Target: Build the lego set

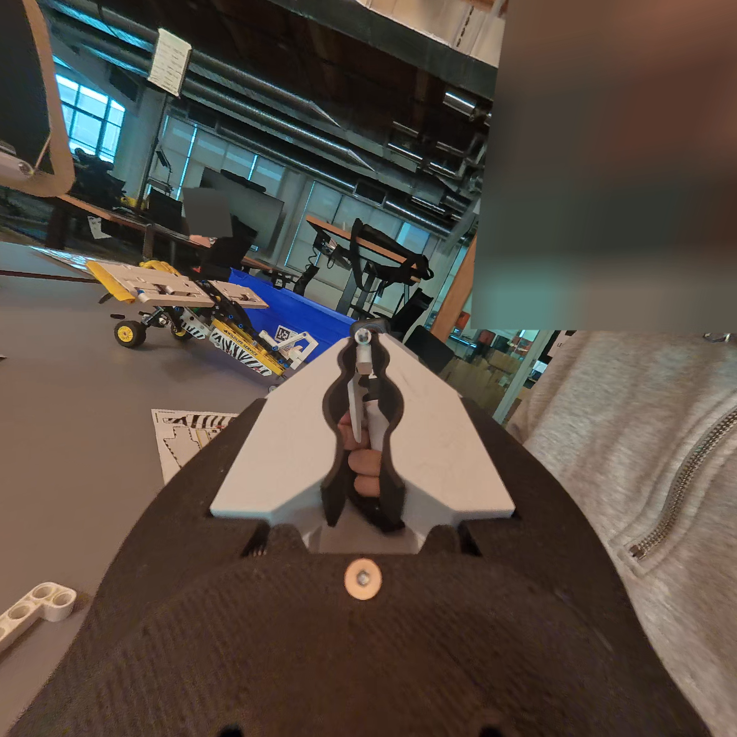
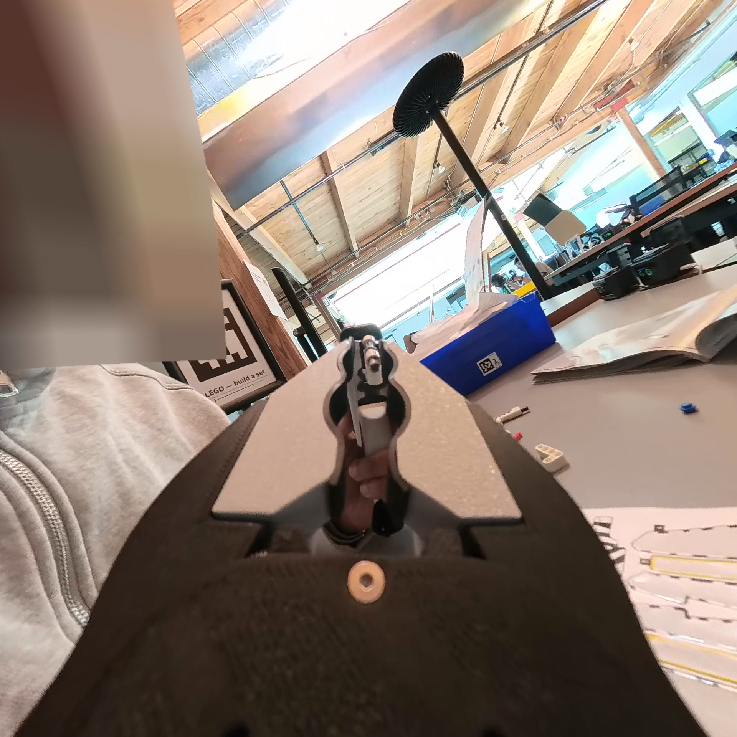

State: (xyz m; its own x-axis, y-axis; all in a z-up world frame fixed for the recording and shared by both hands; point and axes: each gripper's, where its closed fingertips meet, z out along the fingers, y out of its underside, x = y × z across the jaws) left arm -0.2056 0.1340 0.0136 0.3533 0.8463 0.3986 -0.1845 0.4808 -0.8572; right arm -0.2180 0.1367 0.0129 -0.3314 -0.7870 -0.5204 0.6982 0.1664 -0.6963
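Observation:
My left gripper (image 1: 363, 343) is raised off the table, its jaws shut on a small white Lego assembly (image 1: 365, 361) with a grey pin at its top. My right gripper (image 2: 369, 346) meets it tip to tip and is shut on the same white assembly (image 2: 374, 373). Each view shows a hand behind the pieces, through the gap between the fingers. The part-built yellow and white Lego plane (image 1: 191, 315), with zebra stickers and a yellow wheel, stands on the grey table (image 1: 79, 379) to the far left.
A blue bin (image 1: 291, 315) (image 2: 490, 343) stands behind the plane. On the table lie a sticker sheet (image 1: 187, 434) (image 2: 686, 578), an open booklet (image 2: 638, 339), white angled beams (image 1: 36, 606) (image 2: 552, 456), a small blue piece (image 2: 688, 407) and a pin (image 2: 512, 412). A grey hoodie (image 1: 638, 458) is close by. My two grippers' fingertips are within a few centimetres of each other.

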